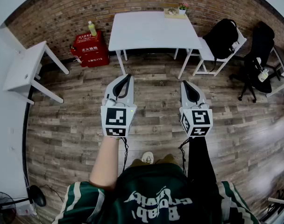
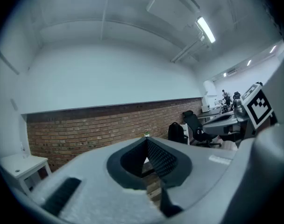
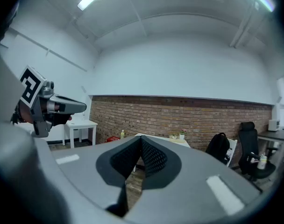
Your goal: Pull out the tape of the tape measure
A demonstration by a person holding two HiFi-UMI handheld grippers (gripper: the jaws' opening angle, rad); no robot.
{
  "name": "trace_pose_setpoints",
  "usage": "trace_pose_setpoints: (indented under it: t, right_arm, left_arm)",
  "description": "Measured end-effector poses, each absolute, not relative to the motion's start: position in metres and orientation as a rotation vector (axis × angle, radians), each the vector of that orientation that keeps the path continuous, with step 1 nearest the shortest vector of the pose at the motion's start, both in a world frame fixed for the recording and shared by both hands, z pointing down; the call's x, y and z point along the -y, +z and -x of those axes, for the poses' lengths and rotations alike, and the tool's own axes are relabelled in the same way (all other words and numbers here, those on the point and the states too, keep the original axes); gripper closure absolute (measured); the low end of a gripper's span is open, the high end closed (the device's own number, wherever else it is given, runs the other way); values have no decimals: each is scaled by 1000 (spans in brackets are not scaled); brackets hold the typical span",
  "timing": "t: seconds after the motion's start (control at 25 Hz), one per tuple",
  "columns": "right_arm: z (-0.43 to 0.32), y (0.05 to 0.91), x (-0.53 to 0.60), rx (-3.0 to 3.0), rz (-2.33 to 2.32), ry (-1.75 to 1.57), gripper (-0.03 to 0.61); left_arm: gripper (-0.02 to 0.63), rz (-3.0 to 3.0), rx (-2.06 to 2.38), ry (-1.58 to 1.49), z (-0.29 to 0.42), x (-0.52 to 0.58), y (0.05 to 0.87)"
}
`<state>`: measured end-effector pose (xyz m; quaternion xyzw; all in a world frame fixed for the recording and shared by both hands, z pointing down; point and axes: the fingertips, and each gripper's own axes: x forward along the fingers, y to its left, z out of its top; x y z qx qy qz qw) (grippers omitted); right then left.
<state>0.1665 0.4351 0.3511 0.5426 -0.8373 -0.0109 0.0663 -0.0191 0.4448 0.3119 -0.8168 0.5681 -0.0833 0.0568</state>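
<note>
I see no tape measure in any view. My left gripper (image 1: 128, 76) and my right gripper (image 1: 183, 82) are held side by side above the wooden floor, both pointing toward the white table (image 1: 151, 31). Each is shut with nothing between its jaws. In the left gripper view the left gripper (image 2: 145, 139) has its jaws pressed together, and the right gripper (image 2: 254, 107) shows at the right edge. In the right gripper view the right gripper (image 3: 141, 138) is likewise shut and empty, with the left gripper (image 3: 44, 105) at the left.
A small potted plant (image 1: 182, 7) and a flat tray (image 1: 172, 13) sit at the table's far edge. A red box (image 1: 89, 48) with a bottle (image 1: 92, 28) stands by the brick wall. A white side table (image 1: 25, 66) is left; a chair with a backpack (image 1: 221, 38) and an office chair (image 1: 259, 55) are right.
</note>
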Motion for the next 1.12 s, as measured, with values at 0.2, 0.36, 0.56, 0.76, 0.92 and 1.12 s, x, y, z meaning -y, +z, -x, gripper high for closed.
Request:
trace_pose_setpoints:
  t: [0.2, 0.36, 0.56, 0.76, 0.92, 1.12]
  right_arm:
    - [-164, 349, -432, 2523, -1634, -39, 565]
    - [-157, 349, -432, 2526, -1625, -46, 565]
    - [-160, 343, -433, 2537, -1687, -74, 563]
    - [-158, 352, -432, 2543, -1648, -72, 474]
    - [-163, 357, -416, 2547, -1651, -58, 471]
    - [-163, 362, -378, 2574, -1628, -38, 468]
  left_arm:
    - [607, 2481, -1732, -251, 22, -443, 312]
    - [607, 2476, -1747, -254, 31, -444, 314]
    - [606, 2461, -1776, -198, 37, -447, 307]
    - [489, 2521, -1734, -166, 29, -446, 314]
    - [489, 2532, -1718, -164, 21, -433, 319]
    - [489, 2517, -1725, -184, 19, -400, 322]
